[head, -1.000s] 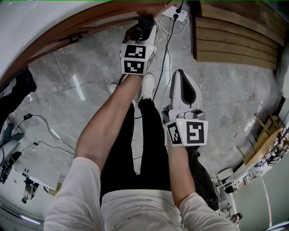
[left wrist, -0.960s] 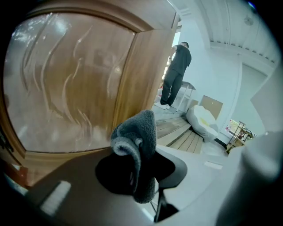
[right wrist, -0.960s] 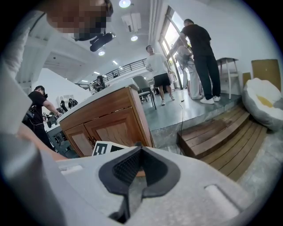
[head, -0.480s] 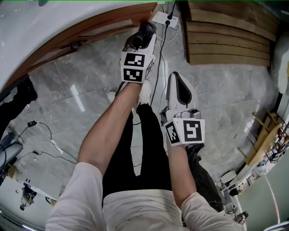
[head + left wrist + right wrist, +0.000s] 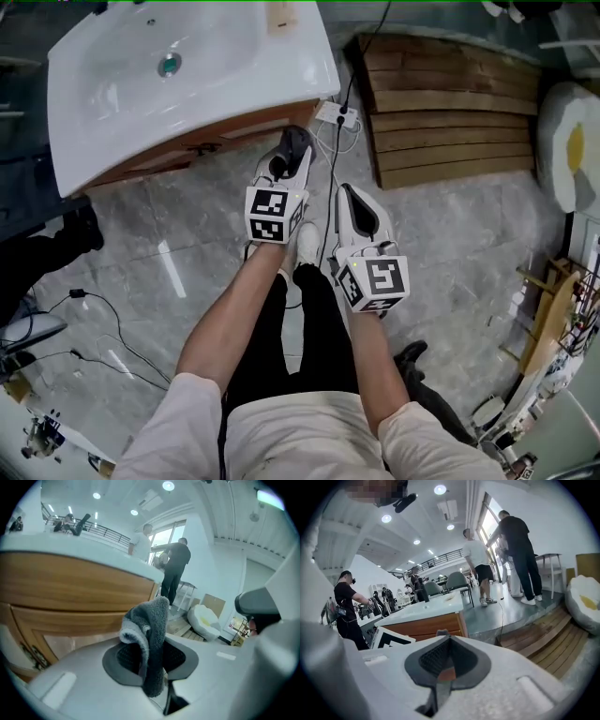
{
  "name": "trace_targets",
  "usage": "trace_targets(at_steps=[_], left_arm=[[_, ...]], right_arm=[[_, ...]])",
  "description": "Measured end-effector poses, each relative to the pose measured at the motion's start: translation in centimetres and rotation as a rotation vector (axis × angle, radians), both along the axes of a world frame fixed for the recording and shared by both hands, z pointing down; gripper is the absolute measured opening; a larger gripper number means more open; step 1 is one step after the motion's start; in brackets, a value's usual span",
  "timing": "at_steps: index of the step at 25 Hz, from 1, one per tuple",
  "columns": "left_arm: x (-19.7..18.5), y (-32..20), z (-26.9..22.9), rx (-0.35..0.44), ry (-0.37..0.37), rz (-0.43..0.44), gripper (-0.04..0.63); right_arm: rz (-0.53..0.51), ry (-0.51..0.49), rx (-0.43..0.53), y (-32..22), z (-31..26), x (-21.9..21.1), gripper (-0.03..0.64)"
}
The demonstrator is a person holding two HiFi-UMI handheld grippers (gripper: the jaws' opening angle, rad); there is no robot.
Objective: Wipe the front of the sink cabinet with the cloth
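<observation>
Grey terry cloth (image 5: 147, 639) is pinched between the jaws of the left hand-held gripper (image 5: 151, 663), which are clamped on its middle. Its bunched free end stands out past the tips. The cloth is in front of the wooden front of the sink cabinet (image 5: 70, 585), near the right corner; whether it touches cannot be told. Right hand-held gripper (image 5: 443, 663): jaws together, nothing between them. It is beside the left one, clear of the cabinet, over the grey marble floor (image 5: 169, 225).
</observation>
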State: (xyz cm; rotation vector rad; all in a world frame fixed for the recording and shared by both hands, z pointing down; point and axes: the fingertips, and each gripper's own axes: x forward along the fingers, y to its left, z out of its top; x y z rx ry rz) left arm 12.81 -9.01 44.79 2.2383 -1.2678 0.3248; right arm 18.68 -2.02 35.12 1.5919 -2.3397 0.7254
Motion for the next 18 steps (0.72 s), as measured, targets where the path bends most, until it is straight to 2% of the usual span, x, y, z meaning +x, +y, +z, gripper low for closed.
trace_targets(at_steps=[6,14,18], left_arm=[[-4.3,1.3,-7.8,0.043,0.001,-0.044,0.071],[-8.3,5.0,-17.9,0.108,-0.011,-0.060,0.071],[-9.8,6.6,-22.4,0.133,0.010,-0.058,0.071]], right_arm=[[-0.057,-0.009,0.047,0.0,-6.1,-3.1,-0.003],[-0.153,-0.016,0.081,0.8,-14.3,-7.5,-0.003],[-0.194,-0.021,0.101,1.4,-18.1,-9.6,-0.003]])
